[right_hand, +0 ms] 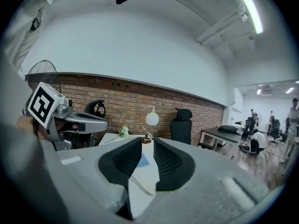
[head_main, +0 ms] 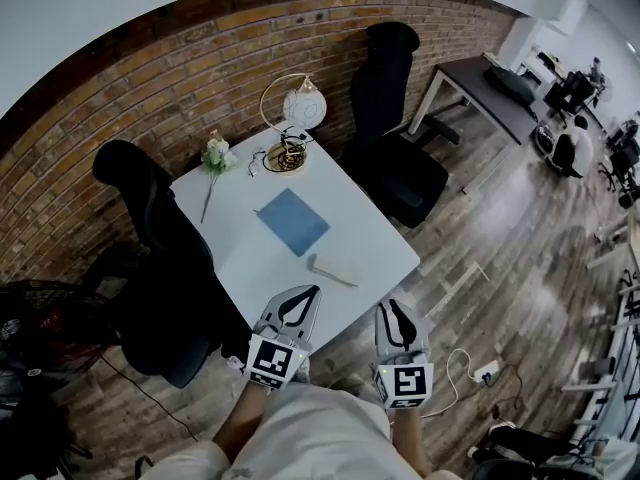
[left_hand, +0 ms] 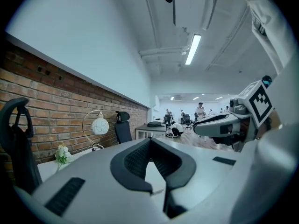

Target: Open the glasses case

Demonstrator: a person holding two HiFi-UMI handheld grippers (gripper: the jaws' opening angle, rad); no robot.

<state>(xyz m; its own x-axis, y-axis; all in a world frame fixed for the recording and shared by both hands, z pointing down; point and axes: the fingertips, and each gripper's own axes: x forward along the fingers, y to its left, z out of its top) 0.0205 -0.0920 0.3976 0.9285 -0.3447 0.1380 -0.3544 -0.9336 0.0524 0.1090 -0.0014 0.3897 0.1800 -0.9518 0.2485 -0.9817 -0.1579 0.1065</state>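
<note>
Table (head_main: 240, 238), blue pad (head_main: 292, 221), glasses case (head_main: 332, 269), lamp (head_main: 290, 128), flowers (head_main: 216, 155)

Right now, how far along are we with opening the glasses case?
Nothing looks done: the glasses case lies shut on the white table, beside the blue pad. In hand: nothing; the left gripper and right gripper hover by the table's near edge, fingers together, empty, clear of the case. Still to do: reach it, steady it and lift the lid.

Table (head_main: 240, 253): one. On it: one glasses case (head_main: 332, 269) at 5 o'clock, one blue pad (head_main: 292, 220), one globe lamp (head_main: 303, 108) at 12, one flower sprig (head_main: 216, 155) at 11. Black chairs, two: 9 o'clock chair (head_main: 150, 208), 1 o'clock chair (head_main: 385, 88). Grippers, two: left gripper (head_main: 310, 294), right gripper (head_main: 396, 308).
</note>
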